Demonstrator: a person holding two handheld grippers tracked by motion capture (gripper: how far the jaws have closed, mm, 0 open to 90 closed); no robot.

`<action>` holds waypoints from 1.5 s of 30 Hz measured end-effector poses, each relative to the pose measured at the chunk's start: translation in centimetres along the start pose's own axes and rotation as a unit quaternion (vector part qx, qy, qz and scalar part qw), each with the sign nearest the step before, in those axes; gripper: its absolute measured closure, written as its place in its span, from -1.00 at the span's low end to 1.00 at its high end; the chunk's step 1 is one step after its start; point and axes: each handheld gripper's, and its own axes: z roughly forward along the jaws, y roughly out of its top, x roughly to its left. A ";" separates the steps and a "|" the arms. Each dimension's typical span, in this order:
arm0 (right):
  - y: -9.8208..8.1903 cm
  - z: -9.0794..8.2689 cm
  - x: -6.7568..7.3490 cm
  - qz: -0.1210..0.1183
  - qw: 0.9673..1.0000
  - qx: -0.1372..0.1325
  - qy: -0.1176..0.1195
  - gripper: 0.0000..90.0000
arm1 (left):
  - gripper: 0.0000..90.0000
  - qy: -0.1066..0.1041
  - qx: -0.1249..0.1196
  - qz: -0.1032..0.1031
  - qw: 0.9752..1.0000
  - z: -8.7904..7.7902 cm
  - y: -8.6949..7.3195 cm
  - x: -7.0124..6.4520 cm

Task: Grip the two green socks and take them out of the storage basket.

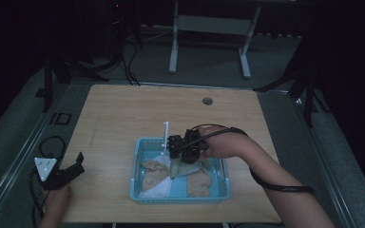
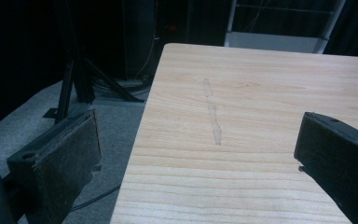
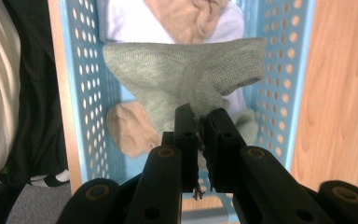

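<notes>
Two black jaws of the right gripper [image 3: 199, 122] pinch a soft grey knit sock [image 3: 186, 79], centre frame, above a perforated blue plastic basket [image 3: 81, 70]; the left gripper [image 2: 200, 154] gapes empty.

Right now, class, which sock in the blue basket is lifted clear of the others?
The grey-green sock, pinched in the right gripper; the tan socks and white ones lie loose in the basket.

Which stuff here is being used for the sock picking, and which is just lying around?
Part of the job:
- right gripper, shut on the grey-green fabric sock
- light blue perforated plastic basket
- tan socks and white cloth in the basket

Just lying about:
- left gripper, open, resting near the table's edge
- white plastic stick by the basket
- pale wooden table
</notes>
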 end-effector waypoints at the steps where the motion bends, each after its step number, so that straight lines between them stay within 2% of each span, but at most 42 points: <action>1: -0.3 -0.2 -0.1 0.003 1.000 -0.001 0.000 0.86 | -0.98 0.000 0.000 0.000 1.000 0.0 0.0 0.0; 6: -1.6 -1.2 -0.3 0.010 1.000 -0.009 -0.001 0.86 | -0.98 0.001 0.001 0.001 1.000 0.0 0.0 0.0; 7: -2.4 -1.7 -0.4 0.021 1.000 -0.008 -0.007 0.86 | -0.98 0.001 0.001 0.001 1.000 0.0 0.0 0.0; 11: -4.0 -2.5 -0.6 0.037 0.999 -0.012 -0.010 0.85 | -0.98 0.000 0.001 0.002 1.000 0.0 0.0 -0.1; 16: -6.8 -3.6 -0.9 0.067 0.997 -0.021 -0.019 0.85 | -0.98 0.001 0.002 0.003 1.000 0.0 0.0 -0.1; 18: -7.2 -3.7 -1.0 0.071 0.997 -0.021 -0.020 0.84 | -0.98 0.001 0.002 0.003 1.000 0.0 0.0 -0.1; 20: -8.8 -4.1 -1.0 0.088 0.996 -0.021 -0.023 0.84 | -0.98 0.002 0.002 0.003 1.000 0.0 0.0 -0.1; 28: -13.2 -4.5 -1.0 0.132 0.991 -0.022 -0.022 0.84 | -0.98 0.002 0.003 0.004 1.000 0.1 0.0 -0.1; 35: -17.1 -4.3 -0.5 0.175 0.984 -0.012 -0.024 0.83 | -0.98 0.004 0.003 0.006 1.000 0.1 0.0 -0.2; 40: -19.6 -4.0 0.2 0.199 0.980 -0.008 -0.018 0.83 | -0.98 0.004 0.003 0.009 1.000 0.0 0.0 -0.2; 45: -21.7 -3.8 0.7 0.217 0.976 0.003 -0.025 0.83 | -0.98 0.002 0.002 0.007 1.000 0.0 0.0 -0.2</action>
